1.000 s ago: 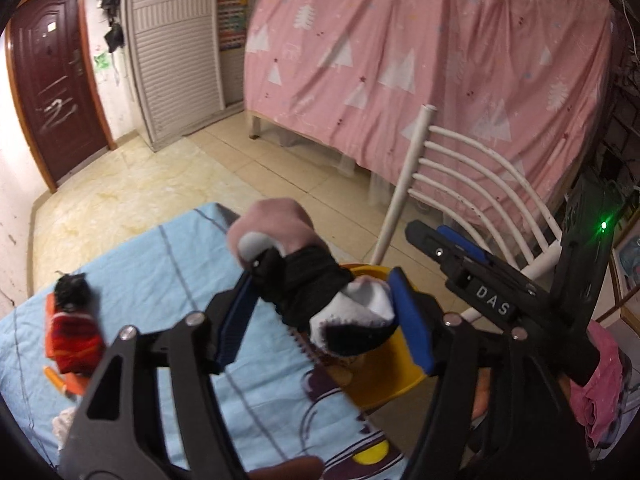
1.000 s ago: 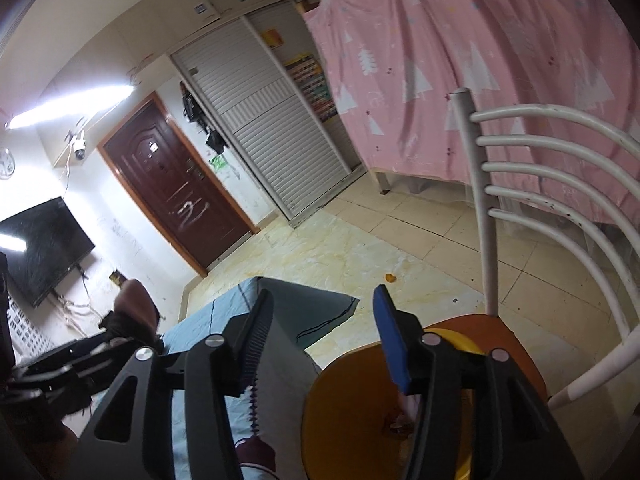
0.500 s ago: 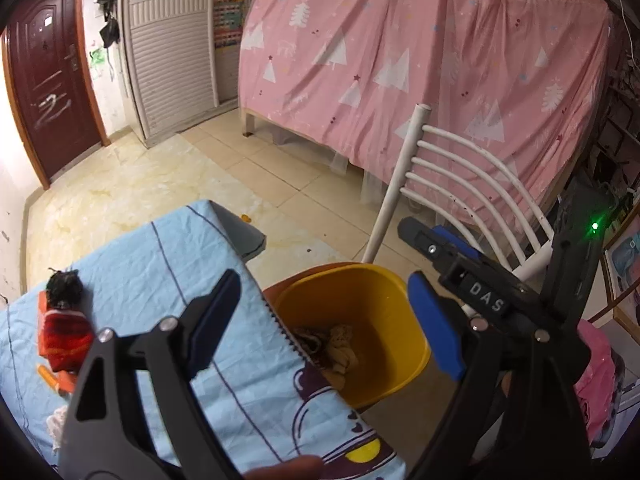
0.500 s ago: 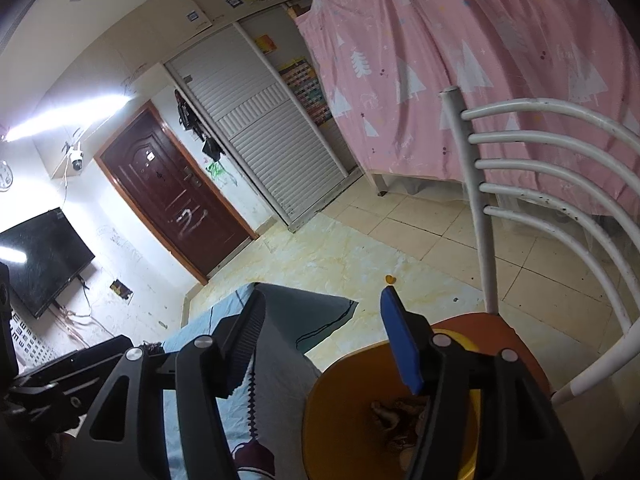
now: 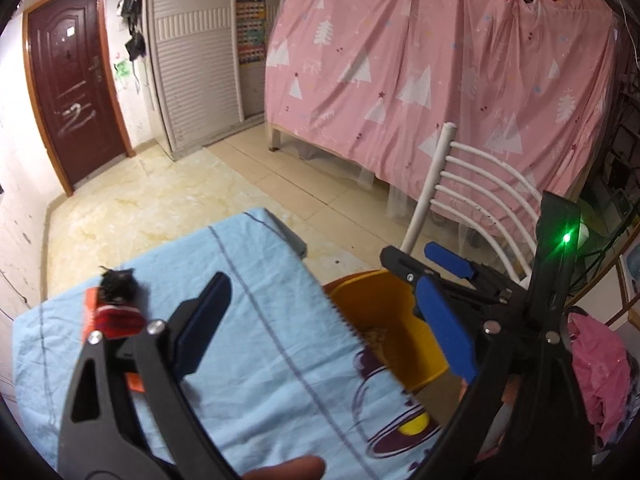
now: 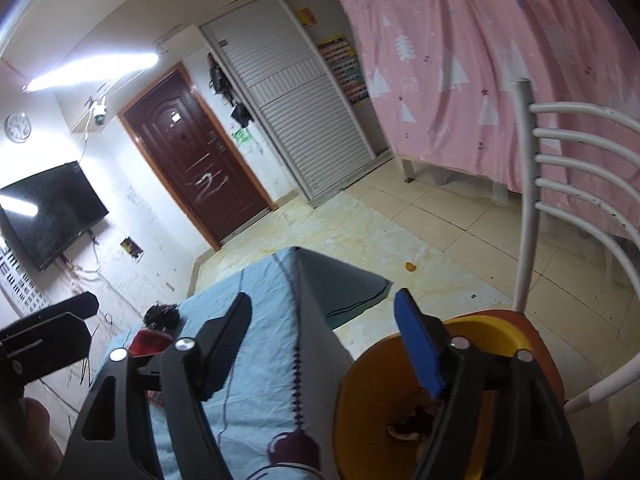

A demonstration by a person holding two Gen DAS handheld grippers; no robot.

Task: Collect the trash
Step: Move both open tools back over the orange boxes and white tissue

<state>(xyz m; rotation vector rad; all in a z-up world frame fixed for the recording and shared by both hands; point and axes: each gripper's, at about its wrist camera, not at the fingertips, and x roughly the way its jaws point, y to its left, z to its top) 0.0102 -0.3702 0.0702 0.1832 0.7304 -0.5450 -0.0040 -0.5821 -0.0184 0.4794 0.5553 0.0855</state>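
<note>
The left gripper (image 5: 320, 320) is seen with its jaws spread wide, just opened further, and nothing is held between them; the right gripper (image 6: 324, 344) has likewise been opening and is empty. Trash (image 6: 412, 426) is seen lying in the yellow bin (image 5: 400, 320), at about four o'clock from the blue cloth (image 5: 256, 344). A red and black item (image 5: 116, 304) remains on the cloth at nine o'clock.

Yellow bin (image 5: 390, 322), lt-blue striped cloth (image 5: 256, 304), pink tree-print curtain (image 5: 440, 64), white chair (image 5: 472, 184)
</note>
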